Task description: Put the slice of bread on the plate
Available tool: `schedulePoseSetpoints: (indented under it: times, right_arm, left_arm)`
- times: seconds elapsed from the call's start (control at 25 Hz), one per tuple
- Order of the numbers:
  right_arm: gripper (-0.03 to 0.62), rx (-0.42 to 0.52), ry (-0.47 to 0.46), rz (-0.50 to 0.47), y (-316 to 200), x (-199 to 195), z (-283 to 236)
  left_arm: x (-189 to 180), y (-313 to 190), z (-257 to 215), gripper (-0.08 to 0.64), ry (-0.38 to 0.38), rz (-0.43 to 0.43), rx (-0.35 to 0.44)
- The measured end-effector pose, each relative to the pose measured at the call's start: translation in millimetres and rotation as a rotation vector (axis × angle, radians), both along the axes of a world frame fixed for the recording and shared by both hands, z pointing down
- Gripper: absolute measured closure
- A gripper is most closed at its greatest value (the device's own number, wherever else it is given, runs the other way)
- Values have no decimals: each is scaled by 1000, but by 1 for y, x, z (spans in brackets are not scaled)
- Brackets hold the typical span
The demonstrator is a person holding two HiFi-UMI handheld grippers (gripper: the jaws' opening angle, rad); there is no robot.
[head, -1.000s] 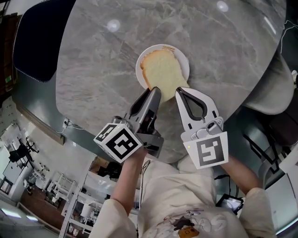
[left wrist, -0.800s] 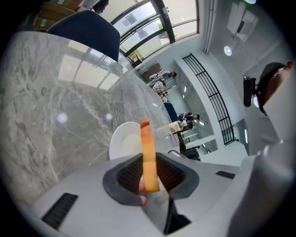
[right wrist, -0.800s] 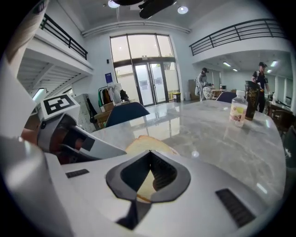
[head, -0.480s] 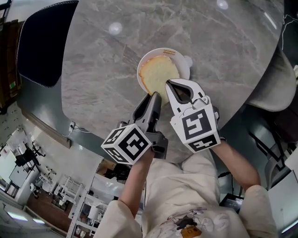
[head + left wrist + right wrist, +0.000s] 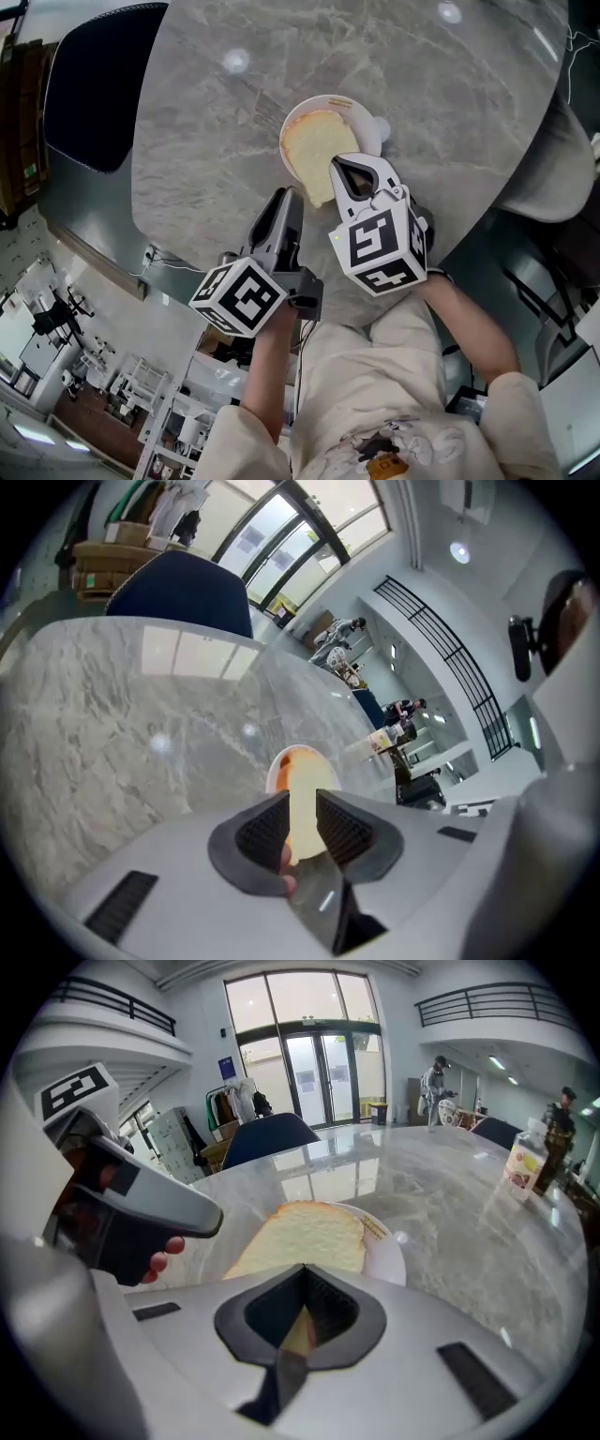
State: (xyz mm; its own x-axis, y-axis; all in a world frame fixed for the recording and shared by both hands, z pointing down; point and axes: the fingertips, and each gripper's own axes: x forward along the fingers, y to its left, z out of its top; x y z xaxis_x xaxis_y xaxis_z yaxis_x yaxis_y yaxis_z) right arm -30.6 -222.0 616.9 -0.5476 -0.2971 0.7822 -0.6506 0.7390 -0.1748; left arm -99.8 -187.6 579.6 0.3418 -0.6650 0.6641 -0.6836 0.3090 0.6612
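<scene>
The right tool is closed tip to tip and holds nothing, its tip over the near edge of the bread. The bread lies flat on the plate ahead. The left tool, jaws narrowly apart and empty, sits beside it, short of the plate, above the tabletop.

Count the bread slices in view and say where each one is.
1. The slice of bread lies on the white plate on the table, its near edge pinched by the right gripper. No second slice seems hidden.
</scene>
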Motion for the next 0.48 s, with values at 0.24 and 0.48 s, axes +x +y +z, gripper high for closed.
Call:
schedulePoseSetpoints:
  times: [0.24,0.48]
  right_arm:
    - [588,-23,-37,34,0,3,-7]
    - [588,-23,-51,14,-7,-7,-2]
  left_arm:
    - [10,18,-10,463,104,9,-14]
    - [16,21,-8,463,110,24,-7]
